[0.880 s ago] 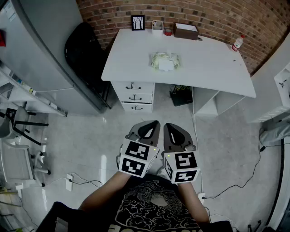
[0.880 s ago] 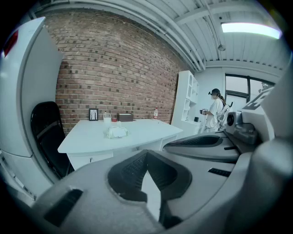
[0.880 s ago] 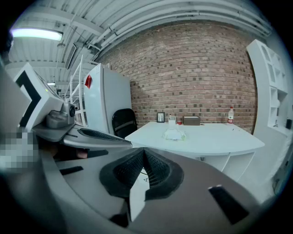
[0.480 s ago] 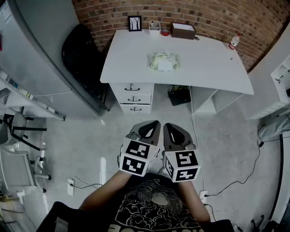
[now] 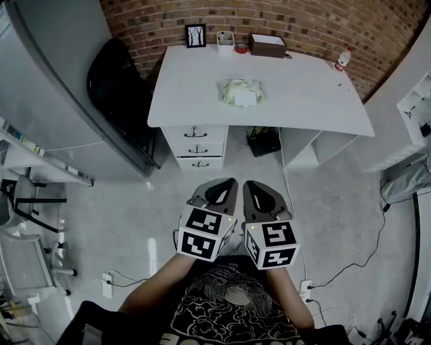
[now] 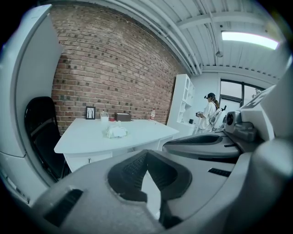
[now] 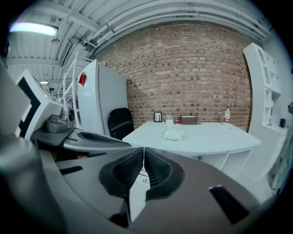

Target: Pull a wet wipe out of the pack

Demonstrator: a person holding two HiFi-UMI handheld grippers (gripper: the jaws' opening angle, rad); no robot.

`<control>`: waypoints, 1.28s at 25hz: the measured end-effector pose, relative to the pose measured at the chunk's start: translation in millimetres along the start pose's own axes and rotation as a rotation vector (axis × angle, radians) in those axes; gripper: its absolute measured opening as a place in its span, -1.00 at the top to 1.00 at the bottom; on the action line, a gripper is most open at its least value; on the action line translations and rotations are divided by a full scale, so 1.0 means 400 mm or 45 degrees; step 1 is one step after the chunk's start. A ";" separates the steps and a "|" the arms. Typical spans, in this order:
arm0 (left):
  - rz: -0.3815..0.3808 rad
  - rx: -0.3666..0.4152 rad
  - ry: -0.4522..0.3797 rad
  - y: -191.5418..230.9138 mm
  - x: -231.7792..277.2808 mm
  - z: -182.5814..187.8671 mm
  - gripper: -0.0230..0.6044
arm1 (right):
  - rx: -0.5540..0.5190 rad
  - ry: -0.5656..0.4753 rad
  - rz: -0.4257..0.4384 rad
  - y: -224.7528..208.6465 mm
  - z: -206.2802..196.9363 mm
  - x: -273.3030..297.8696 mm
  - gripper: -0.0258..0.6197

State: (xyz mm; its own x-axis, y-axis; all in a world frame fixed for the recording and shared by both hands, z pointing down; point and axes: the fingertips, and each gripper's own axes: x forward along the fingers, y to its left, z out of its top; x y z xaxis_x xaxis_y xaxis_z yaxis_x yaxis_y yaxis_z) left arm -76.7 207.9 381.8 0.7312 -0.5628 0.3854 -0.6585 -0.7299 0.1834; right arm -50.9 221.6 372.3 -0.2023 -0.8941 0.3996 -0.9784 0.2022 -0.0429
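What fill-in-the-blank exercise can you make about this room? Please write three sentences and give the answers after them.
1. The wet wipe pack lies on the ____ desk.
2. The left tongs and the right tongs are shut and hold ____.
3. The wall behind the desk is made of ____.

Missing words: white; nothing; brick.

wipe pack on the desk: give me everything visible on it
The wet wipe pack is a pale, soft, crinkled pouch, apparently plastic film, with a white rectangular flap on top. It lies flat near the middle of the white desk, touching nothing else. Flap open or shut: too small to tell.
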 end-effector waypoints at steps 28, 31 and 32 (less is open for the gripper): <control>0.086 0.007 0.038 0.078 0.370 0.161 0.89 | 0.018 0.009 0.112 -0.294 0.104 0.263 0.86; 0.107 -0.007 0.052 0.079 0.412 0.168 0.89 | 0.025 0.013 0.137 -0.335 0.113 0.288 0.86; 0.114 -0.015 0.055 0.080 0.425 0.170 0.89 | 0.027 0.014 0.146 -0.348 0.116 0.295 0.86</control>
State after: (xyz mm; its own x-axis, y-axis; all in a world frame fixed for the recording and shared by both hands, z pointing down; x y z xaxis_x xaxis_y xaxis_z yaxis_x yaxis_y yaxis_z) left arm 38.8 62.5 391.7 0.6608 -0.6082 0.4398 -0.7233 -0.6725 0.1567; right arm 59.4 69.4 383.1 -0.3128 -0.8611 0.4009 -0.9495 0.2946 -0.1079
